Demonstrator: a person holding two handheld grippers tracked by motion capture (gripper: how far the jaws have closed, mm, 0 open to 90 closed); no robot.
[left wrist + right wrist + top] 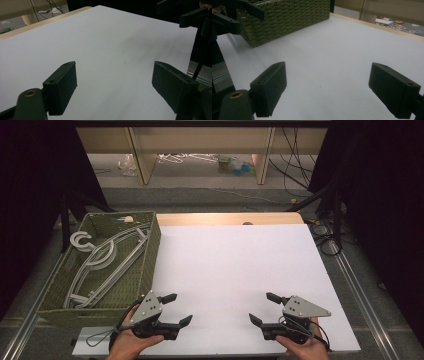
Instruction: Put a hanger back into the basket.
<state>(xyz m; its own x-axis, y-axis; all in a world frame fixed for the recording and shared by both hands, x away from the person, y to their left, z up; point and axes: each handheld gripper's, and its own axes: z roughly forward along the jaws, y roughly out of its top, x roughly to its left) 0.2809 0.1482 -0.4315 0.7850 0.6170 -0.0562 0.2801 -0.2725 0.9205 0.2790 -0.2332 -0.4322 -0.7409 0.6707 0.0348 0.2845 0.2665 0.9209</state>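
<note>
High view shows the left tongs (pixel 177 309) and right tongs (pixel 262 308) low over the near edge of the white table (pixel 235 265), each held in a hand with jaws spread wide and nothing between them, pointing toward each other. Just beyond and to the outer side of the left tongs sits a green woven basket (pixel 146 265) holding grey hangers (pixel 102 262), well apart from the right tongs. Right gripper view catches the basket's wall (pixel 287 17) ahead to the left.
</note>
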